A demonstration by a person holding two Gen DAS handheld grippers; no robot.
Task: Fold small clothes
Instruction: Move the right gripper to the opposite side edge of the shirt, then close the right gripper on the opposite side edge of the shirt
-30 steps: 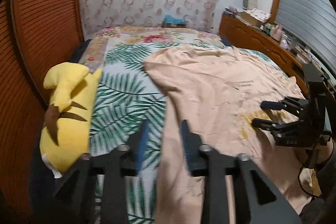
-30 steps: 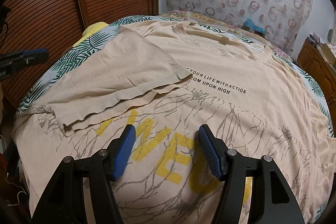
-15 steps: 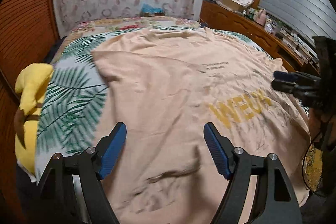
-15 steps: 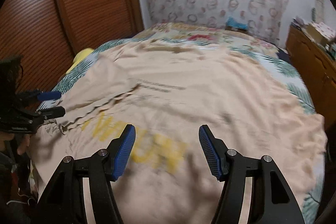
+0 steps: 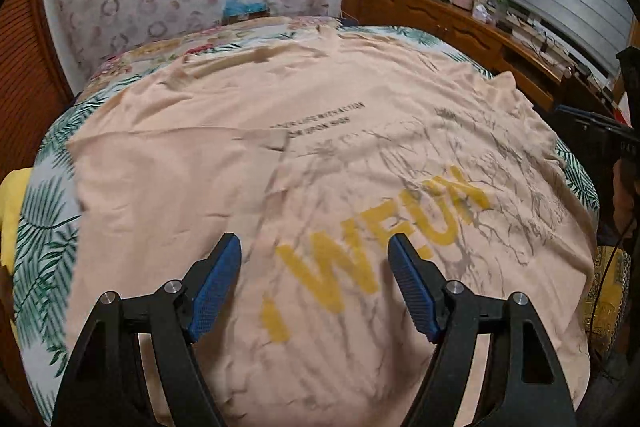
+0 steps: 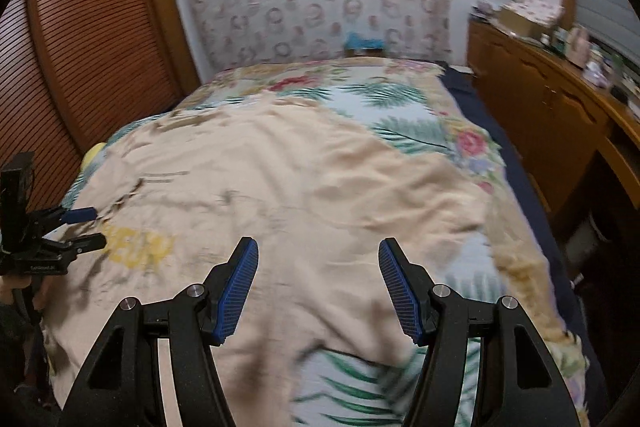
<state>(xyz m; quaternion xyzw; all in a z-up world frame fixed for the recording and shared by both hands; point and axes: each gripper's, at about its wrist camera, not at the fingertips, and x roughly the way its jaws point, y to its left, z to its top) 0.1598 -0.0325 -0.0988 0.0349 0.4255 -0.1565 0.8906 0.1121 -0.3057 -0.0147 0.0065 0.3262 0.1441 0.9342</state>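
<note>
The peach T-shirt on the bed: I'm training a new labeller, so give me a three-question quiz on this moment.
1. True or false: the left gripper is clamped on the peach T-shirt.
2. What colour is the large lettering on the shirt?
3. Which sleeve is folded in over the chest print: (a) the one toward the yellow plush toy, (b) the one toward the wooden dresser?

Key: 1 false, its jaws stand open above the cloth; 2 yellow; 3 a.
</note>
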